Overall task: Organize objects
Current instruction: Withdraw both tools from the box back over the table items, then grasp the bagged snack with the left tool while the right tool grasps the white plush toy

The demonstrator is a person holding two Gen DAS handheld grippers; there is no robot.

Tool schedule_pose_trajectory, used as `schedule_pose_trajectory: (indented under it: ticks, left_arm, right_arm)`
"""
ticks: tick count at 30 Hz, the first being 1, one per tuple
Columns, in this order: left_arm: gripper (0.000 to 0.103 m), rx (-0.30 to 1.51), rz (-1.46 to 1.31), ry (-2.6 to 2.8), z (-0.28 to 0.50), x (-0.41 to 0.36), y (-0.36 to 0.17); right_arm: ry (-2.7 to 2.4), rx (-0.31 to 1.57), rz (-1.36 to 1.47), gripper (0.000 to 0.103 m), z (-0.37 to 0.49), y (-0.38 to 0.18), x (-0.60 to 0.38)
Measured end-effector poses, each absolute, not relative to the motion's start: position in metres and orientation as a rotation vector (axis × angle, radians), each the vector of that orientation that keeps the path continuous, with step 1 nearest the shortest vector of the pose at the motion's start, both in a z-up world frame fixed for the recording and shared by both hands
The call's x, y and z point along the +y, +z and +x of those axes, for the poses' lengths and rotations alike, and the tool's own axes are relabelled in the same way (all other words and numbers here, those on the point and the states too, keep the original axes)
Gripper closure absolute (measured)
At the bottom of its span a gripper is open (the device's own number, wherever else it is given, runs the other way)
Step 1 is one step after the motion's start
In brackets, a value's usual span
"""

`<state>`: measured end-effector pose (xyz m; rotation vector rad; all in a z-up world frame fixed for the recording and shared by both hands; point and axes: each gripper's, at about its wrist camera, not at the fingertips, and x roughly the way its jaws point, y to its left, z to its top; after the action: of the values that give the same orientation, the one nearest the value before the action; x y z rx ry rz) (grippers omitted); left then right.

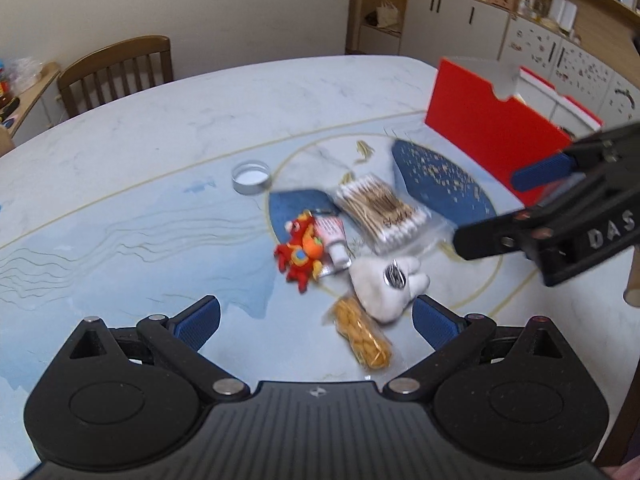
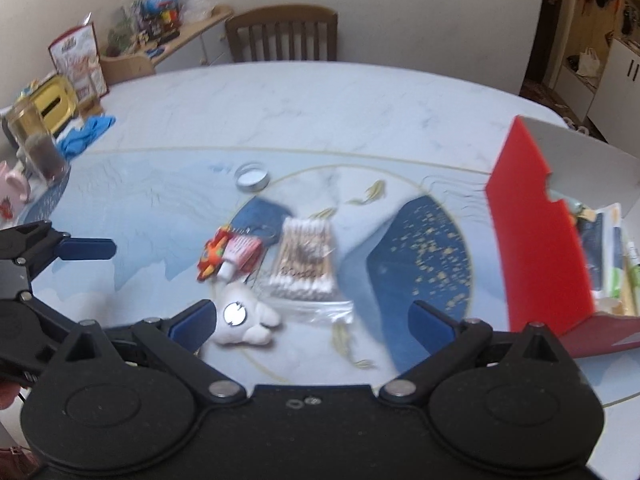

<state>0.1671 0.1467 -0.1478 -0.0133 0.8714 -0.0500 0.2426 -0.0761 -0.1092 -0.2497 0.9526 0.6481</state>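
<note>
A small pile lies mid-table: a red dragon plush (image 1: 300, 254) (image 2: 212, 258), a small pink tube (image 1: 334, 240) (image 2: 240, 256), a bag of cotton swabs (image 1: 380, 212) (image 2: 304, 256), a white tooth plush (image 1: 388, 292) (image 2: 244, 332) with a metal disc on it, and a yellow snack packet (image 1: 362, 334). My left gripper (image 1: 316, 322) hangs open just short of the packet and tooth plush. My right gripper (image 2: 312, 322) (image 1: 488, 210) is open too, its left finger beside the tooth plush. Neither holds anything. A red box (image 1: 492, 128) (image 2: 536, 240) stands at the right with items inside.
A round metal lid (image 1: 252, 176) (image 2: 252, 176) lies behind the pile. Blue gloves (image 2: 86, 132), a glass jar (image 2: 44, 152) and a pink mug (image 2: 12, 188) crowd the table's far left. A wooden chair (image 1: 116, 72) (image 2: 282, 34) stands behind the table.
</note>
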Motion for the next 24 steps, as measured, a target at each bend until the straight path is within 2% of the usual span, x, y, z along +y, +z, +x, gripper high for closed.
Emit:
schedule_pose_trajectory:
  ticks: [14, 24]
  left_arm:
    - [0.0, 0.835, 0.137, -0.145, 0.16, 0.117, -0.184]
    - [0.004, 0.819, 0.147, -0.163, 0.16, 0.11, -0.195]
  right_arm:
    - [0.632, 1.048, -0.248, 0.004, 0.24, -0.145, -0.037]
    - [0.623, 1.103, -0.264, 0.018, 0.241, -0.159, -0.02]
